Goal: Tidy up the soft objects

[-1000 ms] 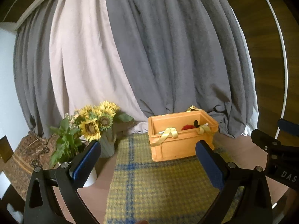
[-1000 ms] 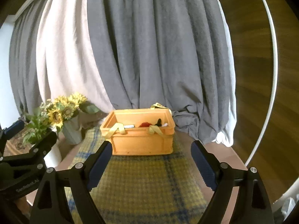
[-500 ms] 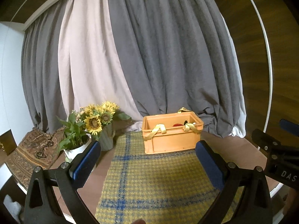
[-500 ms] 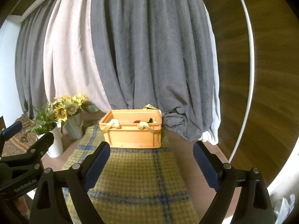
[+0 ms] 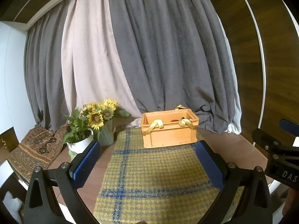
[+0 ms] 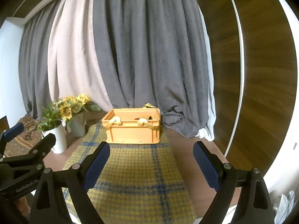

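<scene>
An orange plastic crate [image 5: 169,132] with yellow ribbon-like straps over its rim stands at the far end of a yellow-and-blue plaid cloth [image 5: 155,179]. A red and a dark soft item [image 5: 175,119] peek just above its rim. It also shows in the right wrist view [image 6: 132,129]. My left gripper [image 5: 147,160] is open and empty, well back from the crate above the cloth. My right gripper [image 6: 151,158] is open and empty, also well back. Each gripper shows at the edge of the other's view.
Sunflowers in a grey-green vase [image 5: 106,134] and a green plant in a white pot [image 5: 79,146] stand left of the cloth. A patterned brown cloth [image 5: 33,149] lies further left. Grey and white curtains [image 5: 149,56] hang behind. A dark wood wall [image 6: 261,74] is on the right.
Both grippers have pulled back and up from the crate, which looks smaller and farther now. Both stay open and empty.
</scene>
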